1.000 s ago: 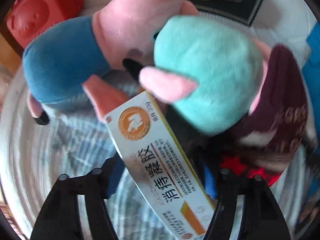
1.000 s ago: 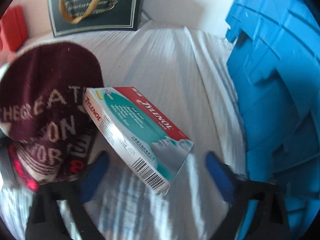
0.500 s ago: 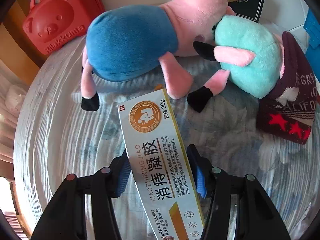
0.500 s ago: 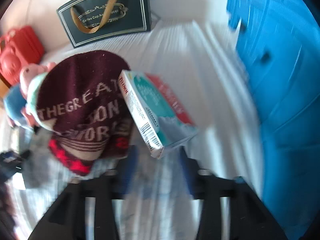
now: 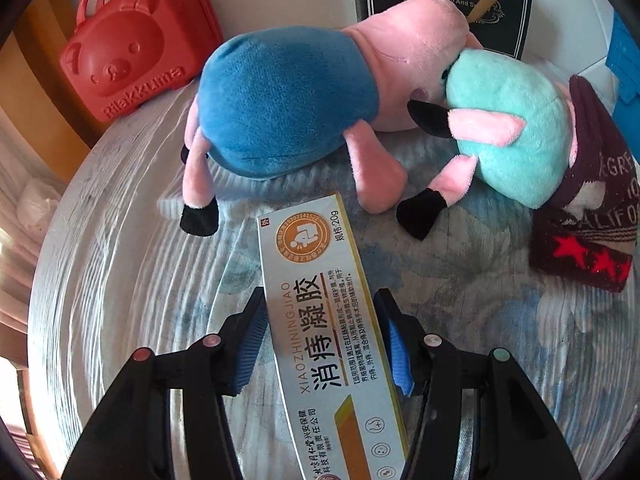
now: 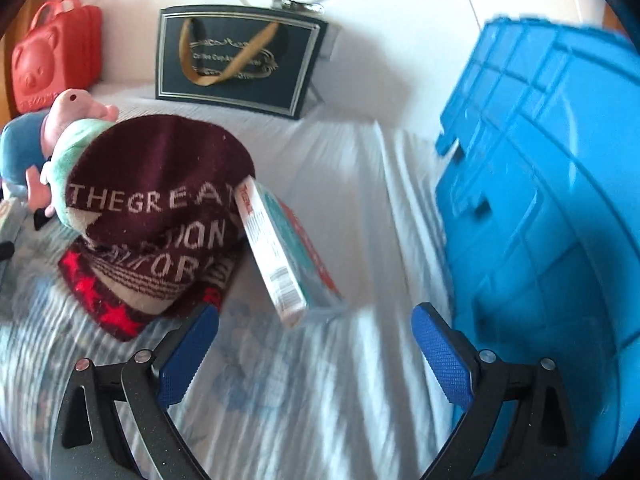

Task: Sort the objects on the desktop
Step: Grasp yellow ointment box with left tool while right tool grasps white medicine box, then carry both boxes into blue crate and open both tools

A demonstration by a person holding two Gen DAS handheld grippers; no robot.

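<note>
L gripper pinches the ointment box across its width; long axis runs near-to-far. R gripper is spread, empty; Tylenol box leans on the beanie, just far of its fingers, crate right.

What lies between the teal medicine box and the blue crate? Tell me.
Only bare white striped cloth. Nothing stands between the medicine box, which leans on the maroon hat, and the blue crate, as the right wrist view shows.
</note>
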